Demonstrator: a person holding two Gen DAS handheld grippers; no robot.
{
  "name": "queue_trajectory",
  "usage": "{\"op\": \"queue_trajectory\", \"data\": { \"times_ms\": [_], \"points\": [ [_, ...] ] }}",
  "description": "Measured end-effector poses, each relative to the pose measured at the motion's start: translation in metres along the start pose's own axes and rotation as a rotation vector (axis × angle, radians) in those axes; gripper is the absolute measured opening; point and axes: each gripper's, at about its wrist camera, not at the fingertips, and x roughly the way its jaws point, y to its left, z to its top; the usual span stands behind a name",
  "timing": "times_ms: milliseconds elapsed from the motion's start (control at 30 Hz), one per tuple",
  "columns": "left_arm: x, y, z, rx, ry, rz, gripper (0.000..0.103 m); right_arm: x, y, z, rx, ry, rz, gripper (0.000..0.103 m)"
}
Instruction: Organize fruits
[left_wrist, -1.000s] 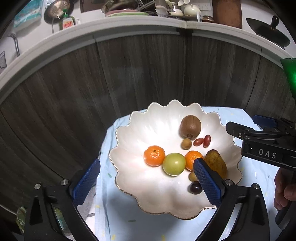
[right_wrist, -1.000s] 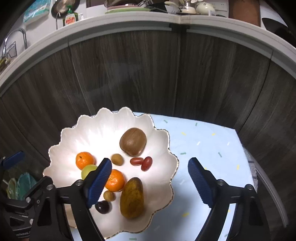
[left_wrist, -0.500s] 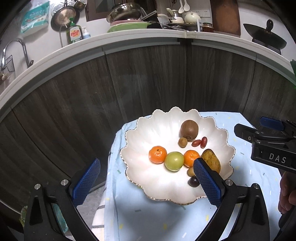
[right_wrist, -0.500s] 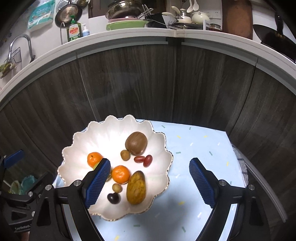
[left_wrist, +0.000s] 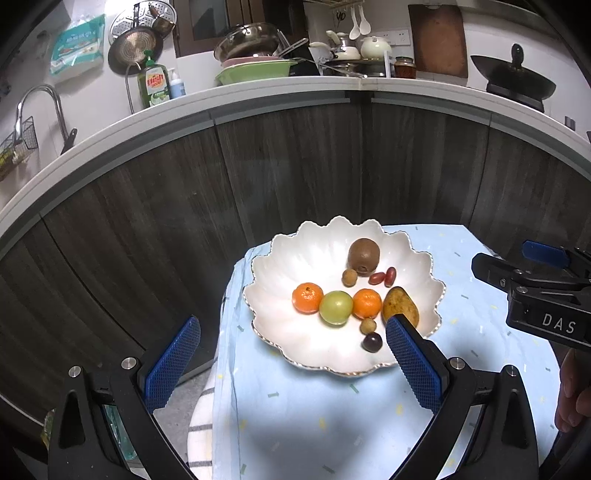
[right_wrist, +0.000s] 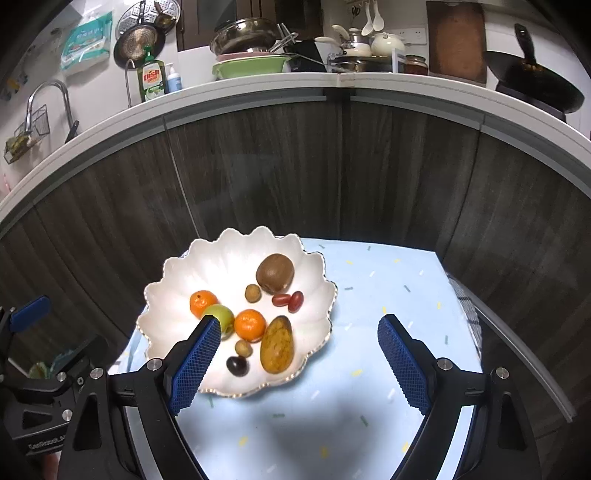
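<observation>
Holding both grippers well back from the plate (left_wrist: 332, 236), you look, by my reading, to be at the very end of the job or between picks: every fruit in view already sits on the white scalloped plate on the blue cloth (right_wrist: 388, 295). The left gripper (left_wrist: 291, 363) has its jaws wide apart and grips nothing; the right gripper (right_wrist: 299, 363) is likewise spread and empty. On the plate the kiwi (right_wrist: 275, 272) sits at the far side, two oranges (left_wrist: 307, 298) flank the green apple (left_wrist: 335, 307), and the pear (right_wrist: 277, 344) lies at the near right rim, beside the dark grape (right_wrist: 236, 365). If anything remains, your next move calls for finding loose fruit outside these views, since none shows on the cloth
</observation>
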Motion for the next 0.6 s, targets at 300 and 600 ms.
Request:
{"op": "queue_trajectory", "data": {
  "times_ms": [300, 600],
  "points": [
    [-0.025, -0.003, -0.022, -0.024, 0.013, -0.018, 0.102, -0.031, 0.000, -0.023, 0.002, -0.002, -0.001, 0.088],
    [-0.045, -0.006, -0.043, -0.043, 0.028, -0.047, 0.102, -0.058, 0.000, -0.047, 0.005, -0.004, -0.001, 0.088]
  ]
}}
